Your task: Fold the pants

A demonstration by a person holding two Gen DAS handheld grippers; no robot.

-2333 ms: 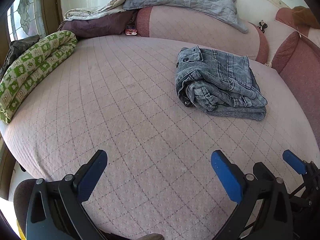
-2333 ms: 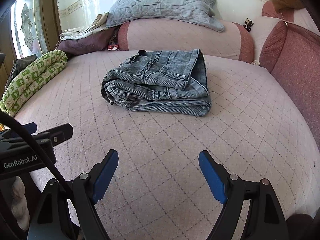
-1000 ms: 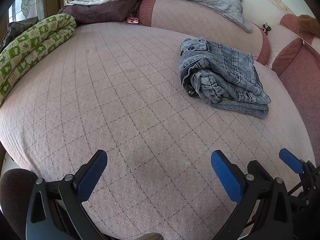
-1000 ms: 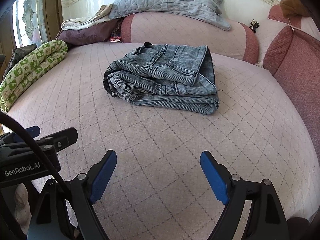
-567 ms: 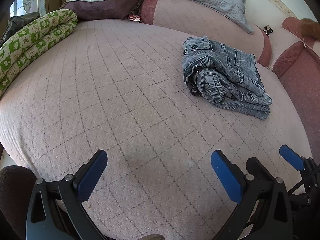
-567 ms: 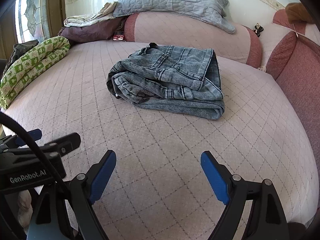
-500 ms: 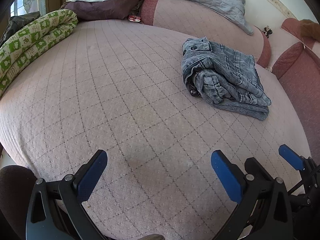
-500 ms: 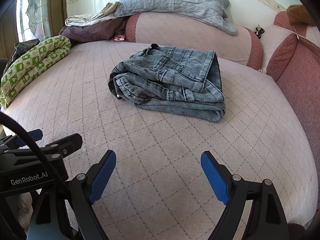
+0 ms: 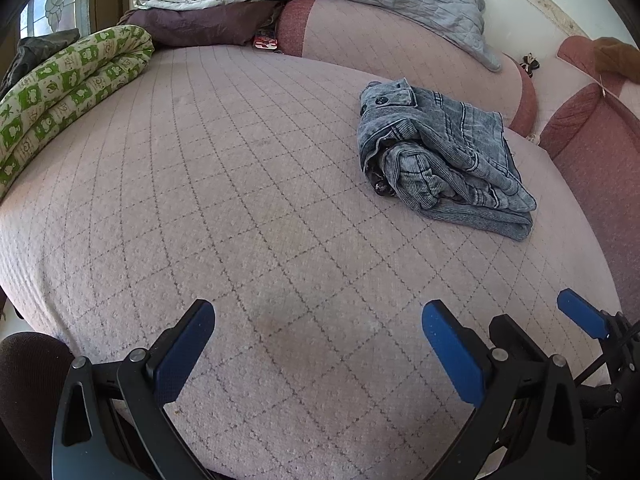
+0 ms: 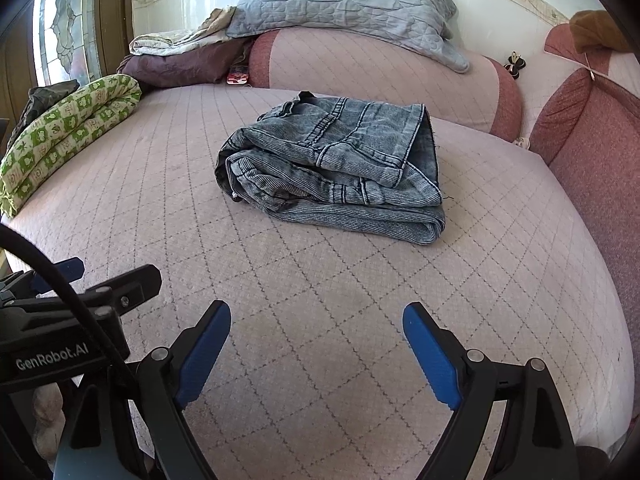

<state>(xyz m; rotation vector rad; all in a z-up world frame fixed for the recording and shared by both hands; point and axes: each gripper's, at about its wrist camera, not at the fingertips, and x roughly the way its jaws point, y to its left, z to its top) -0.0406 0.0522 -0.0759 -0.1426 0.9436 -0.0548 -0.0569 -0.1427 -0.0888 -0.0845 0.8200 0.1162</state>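
A pair of blue-grey denim pants lies folded into a compact bundle on the pink quilted bed. It also shows in the right wrist view, in the middle of the bed. My left gripper is open and empty, low over the bed's near edge, well short of the pants. My right gripper is open and empty, also near the front edge, with the pants straight ahead. The right gripper's blue fingertips show at the lower right of the left wrist view.
A rolled green-and-white blanket lies along the bed's left side. A grey quilted pillow rests on a pink bolster at the head. Folded cloths are piled at the back left. A red padded side cushion bounds the right.
Both grippers have shifted slightly, so the pants sit a little lower and farther right in each view. The pants lie still and both grippers stay open.
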